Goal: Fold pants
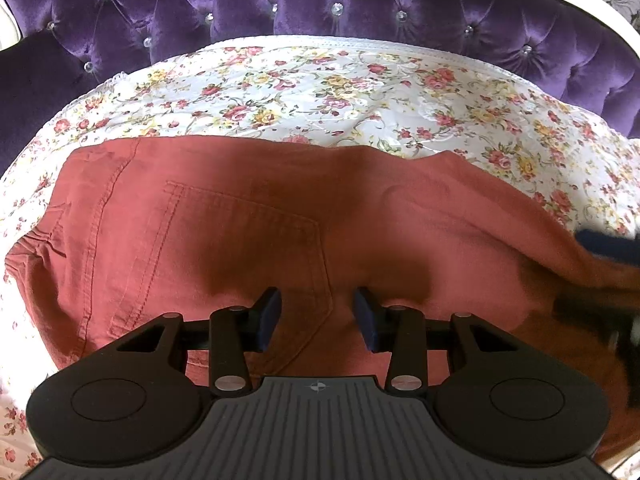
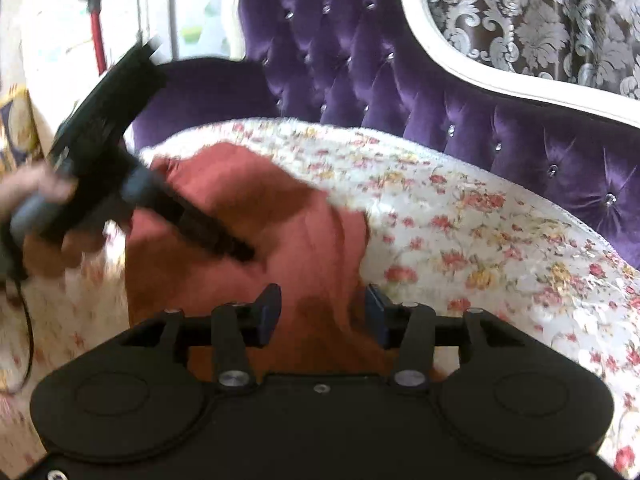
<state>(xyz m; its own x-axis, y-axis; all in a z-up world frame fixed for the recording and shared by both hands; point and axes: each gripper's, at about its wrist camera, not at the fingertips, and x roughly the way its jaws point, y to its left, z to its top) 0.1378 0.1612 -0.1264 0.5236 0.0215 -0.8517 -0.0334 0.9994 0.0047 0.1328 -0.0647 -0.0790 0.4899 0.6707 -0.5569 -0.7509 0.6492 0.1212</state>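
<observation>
- the pants [image 1: 240, 240] are rust-red and lie on the flowery quilt [image 1: 320, 92] that covers a purple tufted sofa [image 1: 280, 4], seat side up with the back pocket [image 1: 248, 248] showing and the waistband off to the left in the left wrist view
- left gripper [image 1: 317, 316] hangs right over that pocket with its jaws apart, nothing between the pads, so it's released and not pinching any cloth
- right gripper [image 2: 323, 314] is the same story: jaws parted over a bunched bit of the red fabric, pads not pressing on it as far as I can see, though that view is pretty blurry
- in the right wrist view you can see a hand [image 2: 32, 192] holding the left gripper down over the pants, tip near the cloth; can't tell if it actually touches
- my read: the fabric already looks doubled up into a shorter bundle, so this feels like mid-fold, smoothing or lining up between folds, not the start
- next move probably needs both claws to come down on an edge, clench on the cloth, then lift and carry it over evenly so the layers don't skew
</observation>
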